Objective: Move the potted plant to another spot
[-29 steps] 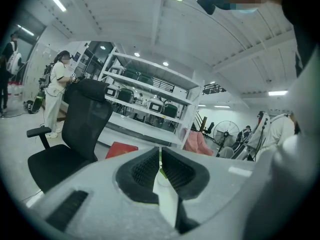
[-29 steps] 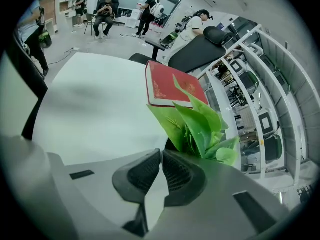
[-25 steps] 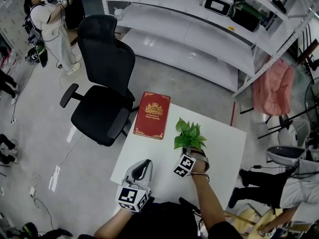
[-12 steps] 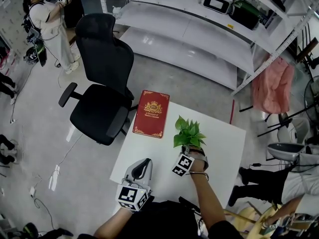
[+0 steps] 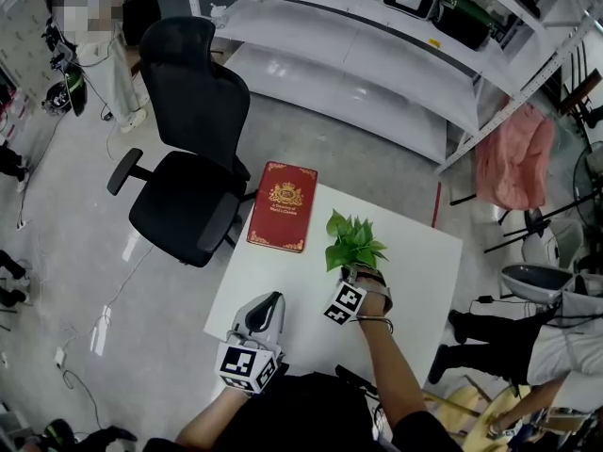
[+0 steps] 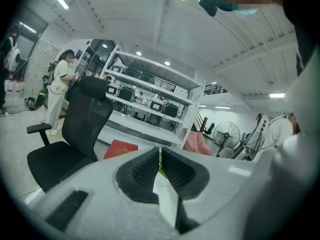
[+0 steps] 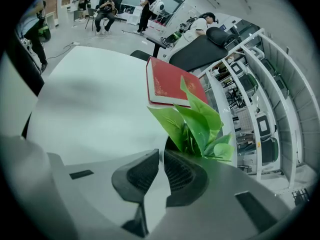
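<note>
The potted plant [image 5: 350, 241] stands on the white table [image 5: 283, 285], right of the middle, its green leaves spreading upward. My right gripper [image 5: 356, 277] reaches it from the near side. In the right gripper view the jaws are closed around the pot's dark rim, with the potted plant's leaves [image 7: 200, 121] rising just beyond my right gripper [image 7: 161, 156]. My left gripper [image 5: 268, 302] hovers over the table's near left part, jaws together with nothing held. Through the hairline gap of my left gripper [image 6: 160, 163] shows only a green sliver of the far plant.
A red book [image 5: 281, 205] lies at the table's far left corner. A black office chair [image 5: 188, 186] stands just left of the table. White shelving [image 5: 377, 55] runs along the back. A pink cloth [image 5: 513, 158] hangs at right, and a person [image 5: 528, 347] sits near the table's right side.
The whole head view has drifted slightly. The right gripper stays closed on the plant and the left gripper holds its place; the plant keeps its spot beside the book.
</note>
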Demonstrator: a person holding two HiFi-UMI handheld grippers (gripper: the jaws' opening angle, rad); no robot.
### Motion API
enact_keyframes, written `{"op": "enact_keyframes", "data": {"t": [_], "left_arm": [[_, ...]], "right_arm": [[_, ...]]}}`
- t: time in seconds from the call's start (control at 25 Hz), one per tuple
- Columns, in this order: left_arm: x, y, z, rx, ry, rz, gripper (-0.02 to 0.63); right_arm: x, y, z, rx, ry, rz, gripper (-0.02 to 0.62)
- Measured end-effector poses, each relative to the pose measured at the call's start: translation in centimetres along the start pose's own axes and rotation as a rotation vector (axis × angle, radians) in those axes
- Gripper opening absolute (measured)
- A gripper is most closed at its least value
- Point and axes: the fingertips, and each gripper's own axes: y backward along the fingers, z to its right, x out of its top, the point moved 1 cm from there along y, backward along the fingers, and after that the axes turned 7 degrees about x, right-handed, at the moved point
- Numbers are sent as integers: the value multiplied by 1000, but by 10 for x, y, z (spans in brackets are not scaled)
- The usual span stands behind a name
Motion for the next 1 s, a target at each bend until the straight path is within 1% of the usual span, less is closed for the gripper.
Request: {"op": "enact_keyframes", "data": {"t": [0.32,0.56,0.76,1.0], "left_arm": [[1,-2,6,4,3,-3,31],[4,-3,22,-13,-11,10,31],[5,-5,41,-23,-9,12,31],[4,-4,72,-53,-34,19,30]], "right_arm": [[0,12,6,-16,-29,34,15],[-5,32,12,-35,-70,67,15],[-17,54,22,-65,-142,113,15],[-44,85,28,-88,-305,209,15]]}}
